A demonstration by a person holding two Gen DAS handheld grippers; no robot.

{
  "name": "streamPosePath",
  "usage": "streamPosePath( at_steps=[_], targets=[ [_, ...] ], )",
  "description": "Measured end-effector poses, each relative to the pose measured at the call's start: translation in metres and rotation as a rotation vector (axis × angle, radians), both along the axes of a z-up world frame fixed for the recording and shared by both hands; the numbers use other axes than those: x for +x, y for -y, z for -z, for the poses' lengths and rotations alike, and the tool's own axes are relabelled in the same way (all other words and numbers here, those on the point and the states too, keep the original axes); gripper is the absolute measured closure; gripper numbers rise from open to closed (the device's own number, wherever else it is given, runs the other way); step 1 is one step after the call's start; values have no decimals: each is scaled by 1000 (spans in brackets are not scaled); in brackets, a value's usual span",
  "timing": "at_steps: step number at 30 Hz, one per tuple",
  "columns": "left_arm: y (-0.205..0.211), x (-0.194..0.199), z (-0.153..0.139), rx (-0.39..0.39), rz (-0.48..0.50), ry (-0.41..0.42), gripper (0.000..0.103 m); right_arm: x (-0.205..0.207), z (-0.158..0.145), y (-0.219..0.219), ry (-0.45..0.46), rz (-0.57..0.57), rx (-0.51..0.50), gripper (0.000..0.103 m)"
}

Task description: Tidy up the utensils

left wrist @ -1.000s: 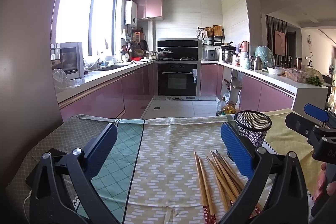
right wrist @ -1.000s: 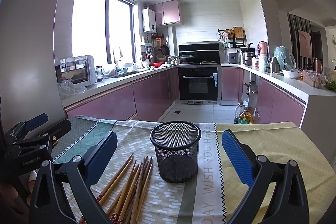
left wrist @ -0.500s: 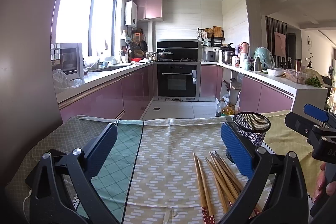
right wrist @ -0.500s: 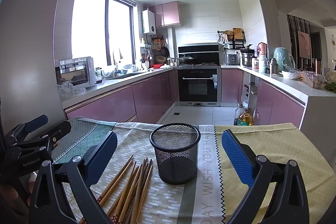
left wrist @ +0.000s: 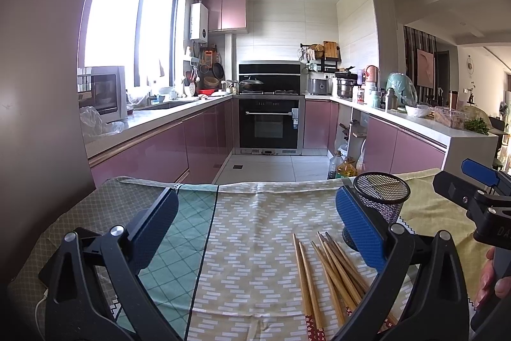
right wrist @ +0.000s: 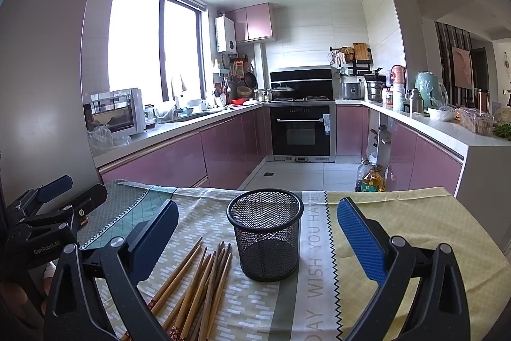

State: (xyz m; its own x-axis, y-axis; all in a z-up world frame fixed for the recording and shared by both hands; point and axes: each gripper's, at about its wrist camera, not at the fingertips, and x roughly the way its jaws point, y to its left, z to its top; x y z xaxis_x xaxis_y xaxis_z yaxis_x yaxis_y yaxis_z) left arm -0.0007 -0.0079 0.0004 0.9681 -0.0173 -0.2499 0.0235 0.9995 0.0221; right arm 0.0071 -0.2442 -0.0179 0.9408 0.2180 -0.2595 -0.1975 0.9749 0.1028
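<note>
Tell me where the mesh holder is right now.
The black mesh holder stands upright on the tablecloth, centred in the right wrist view between the open right gripper fingers, with the chopsticks lying just to its left.

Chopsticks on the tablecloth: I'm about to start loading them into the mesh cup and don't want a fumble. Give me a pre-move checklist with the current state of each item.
1. Left gripper jaws wide apart, nothing held: ok.
2. Right gripper jaws wide apart, nothing held: ok.
3. Mesh cup upright on the tablecloth, nothing visible through the mesh: ok.
4. Chopsticks lie loose beside the cup, not yet gripped: ok.
5. Chopsticks separated for picking singly: not ok, they overlap in a fanned pile.
6. Patterned ends all point toward the cameras: cannot tell, some run out of frame.
</note>
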Motion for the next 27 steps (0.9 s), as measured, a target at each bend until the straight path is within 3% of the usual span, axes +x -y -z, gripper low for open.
streamPosePath(
  at_steps=[27],
  targets=[
    [3,0,1,1,5,1,6,0,0,3,1,2,3,7]
  ],
)
